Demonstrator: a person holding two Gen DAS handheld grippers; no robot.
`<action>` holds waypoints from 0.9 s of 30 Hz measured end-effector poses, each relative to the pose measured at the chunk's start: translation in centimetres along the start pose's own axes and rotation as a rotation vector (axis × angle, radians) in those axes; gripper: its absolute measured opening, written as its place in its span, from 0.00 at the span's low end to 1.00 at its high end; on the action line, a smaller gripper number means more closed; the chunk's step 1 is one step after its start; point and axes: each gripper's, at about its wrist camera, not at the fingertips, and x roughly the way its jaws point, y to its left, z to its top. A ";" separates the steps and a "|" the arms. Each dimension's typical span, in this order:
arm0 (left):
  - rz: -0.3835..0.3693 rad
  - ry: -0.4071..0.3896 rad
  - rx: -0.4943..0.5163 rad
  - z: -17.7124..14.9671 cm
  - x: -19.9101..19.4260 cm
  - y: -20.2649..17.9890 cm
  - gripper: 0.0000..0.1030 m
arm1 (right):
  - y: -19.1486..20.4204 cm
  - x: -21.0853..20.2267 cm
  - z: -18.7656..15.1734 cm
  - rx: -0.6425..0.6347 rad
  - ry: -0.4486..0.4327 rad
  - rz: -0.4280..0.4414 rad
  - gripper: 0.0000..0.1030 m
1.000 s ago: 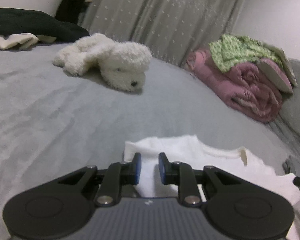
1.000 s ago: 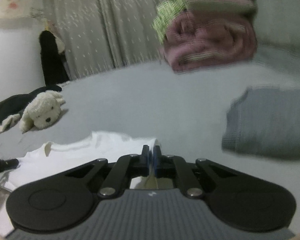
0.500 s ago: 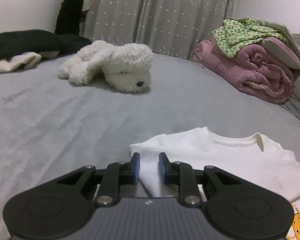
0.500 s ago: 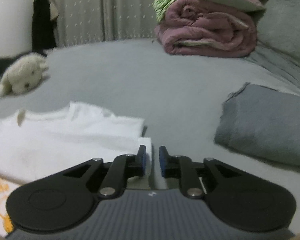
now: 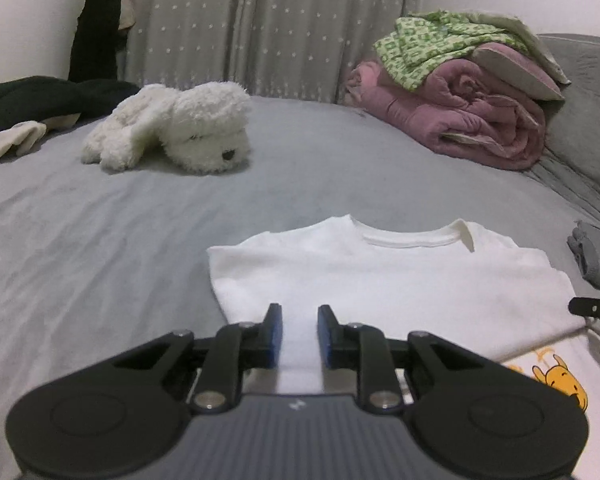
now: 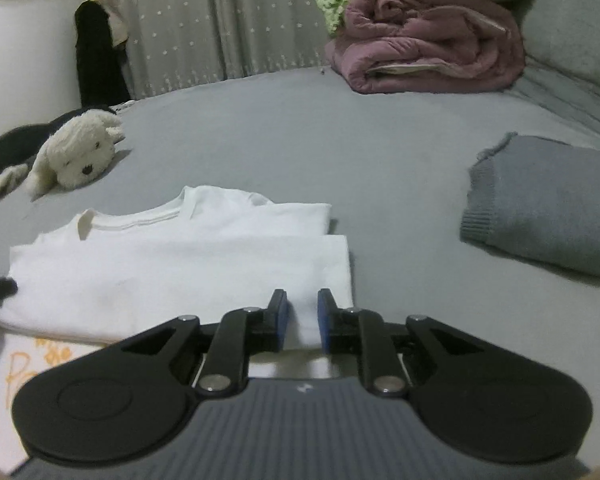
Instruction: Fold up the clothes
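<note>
A white T-shirt point(image 5: 380, 276) lies on the grey bed, its upper part folded flat with the collar facing away from me. A yellow cartoon print point(image 5: 560, 380) shows on the layer below the fold. My left gripper point(image 5: 299, 312) hovers over the shirt's left side, jaws a little apart, with only cloth showing below the gap. In the right wrist view the T-shirt point(image 6: 160, 264) has its folded right edge under my right gripper point(image 6: 302, 296). Its jaws also stand slightly apart and grip nothing. Each gripper's black tip shows at the edge of the other's view.
A white plush dog point(image 5: 180, 128) lies at the back left beside a dark garment point(image 5: 40, 100). A rolled pink quilt point(image 5: 460, 120) with green patterned cloth point(image 5: 428, 48) sits at the back right. A folded grey sweater point(image 6: 548, 212) lies right of the shirt.
My right gripper was shut on the shirt's edge a second ago; its jaws have parted and the fold lies flat. The left gripper levelled out and shifted right over the shirt.
</note>
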 end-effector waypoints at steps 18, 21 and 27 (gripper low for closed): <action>-0.016 0.164 0.006 -1.7 -7.0 -1.3 0.34 | -0.6 -9.4 -2.3 0.072 0.028 0.045 0.52; -0.035 0.193 -0.001 -2.5 -8.1 -1.1 0.37 | -1.0 -10.6 -3.4 0.097 0.051 0.058 0.54; -0.083 0.231 0.014 -4.5 -10.6 -0.4 0.41 | -2.4 -12.5 -6.0 0.139 0.130 0.103 0.55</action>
